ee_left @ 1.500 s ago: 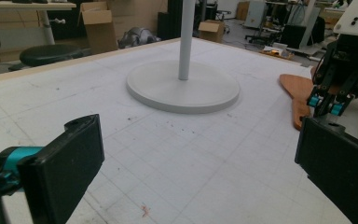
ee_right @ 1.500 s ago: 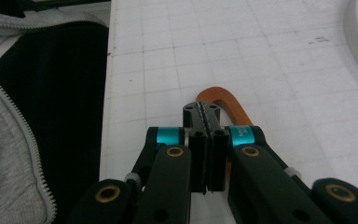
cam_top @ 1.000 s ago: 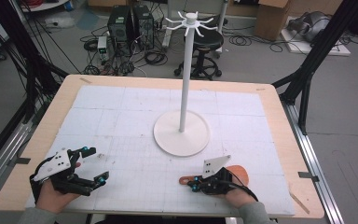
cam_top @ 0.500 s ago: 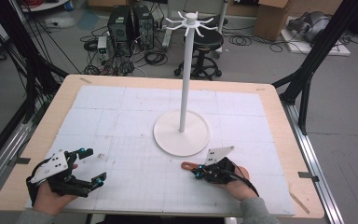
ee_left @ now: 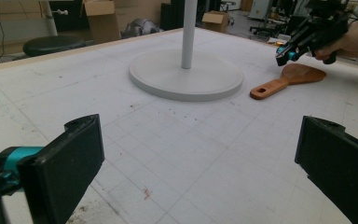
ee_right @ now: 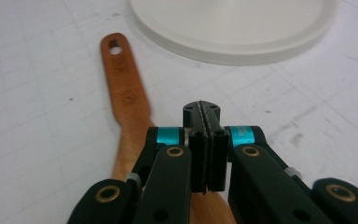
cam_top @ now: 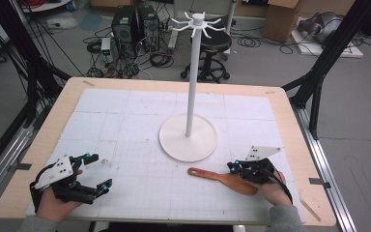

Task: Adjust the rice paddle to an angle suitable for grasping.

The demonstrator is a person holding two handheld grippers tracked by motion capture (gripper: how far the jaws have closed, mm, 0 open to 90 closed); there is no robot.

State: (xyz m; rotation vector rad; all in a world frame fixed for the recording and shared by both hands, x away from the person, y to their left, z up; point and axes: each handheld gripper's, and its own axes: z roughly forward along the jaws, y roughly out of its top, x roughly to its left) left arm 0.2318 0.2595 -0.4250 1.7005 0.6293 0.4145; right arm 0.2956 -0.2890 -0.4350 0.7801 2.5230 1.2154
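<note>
Right gripper [ee_right: 204, 140] has its jaws pressed flat together with nothing between them, hovering just above the blade end of the wooden spatula [cam_top: 221, 178]. Can't quite tell if it touches the wood, the close view is too tight. The spatula lies flat on the desk [cam_top: 125, 121], handle with its hanging hole pointing toward the white stand's round base [cam_top: 188, 137], just beside it. Left gripper [cam_top: 89, 175] sits well apart at the near left corner, jaws spread wide over bare gridded mat. The stand's pole rises to a ring of hooks [cam_top: 197, 21].
</note>
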